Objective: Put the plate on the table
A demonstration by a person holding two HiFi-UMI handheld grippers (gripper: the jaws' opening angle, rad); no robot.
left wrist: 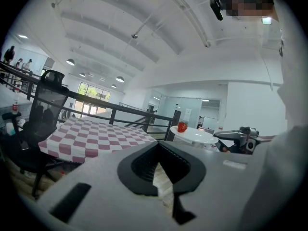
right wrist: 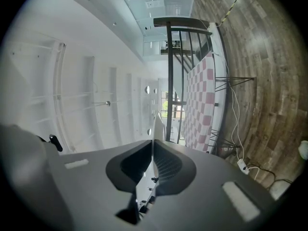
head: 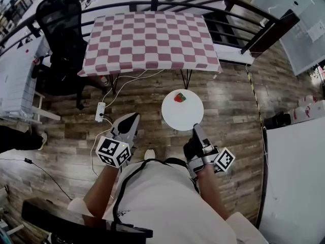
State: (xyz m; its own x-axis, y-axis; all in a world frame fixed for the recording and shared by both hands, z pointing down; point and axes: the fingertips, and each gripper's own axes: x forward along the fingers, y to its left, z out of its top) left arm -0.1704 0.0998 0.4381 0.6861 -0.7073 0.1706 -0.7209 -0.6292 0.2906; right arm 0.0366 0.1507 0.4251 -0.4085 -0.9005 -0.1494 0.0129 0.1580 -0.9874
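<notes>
Left hand-held gripper (head: pixel 134 118) closed, empty, right hand-held gripper (head: pixel 196 128) pinching plate (head: pixel 175 117) rim, forearms forward

Red item (head: pixel 180 97) on the plate (head: pixel 175 118) is too small to identify

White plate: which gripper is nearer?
Right. The right gripper clamps the white plate at its near rim. The left gripper hangs off to the plate's left, apart from it, jaws together and empty.
</notes>
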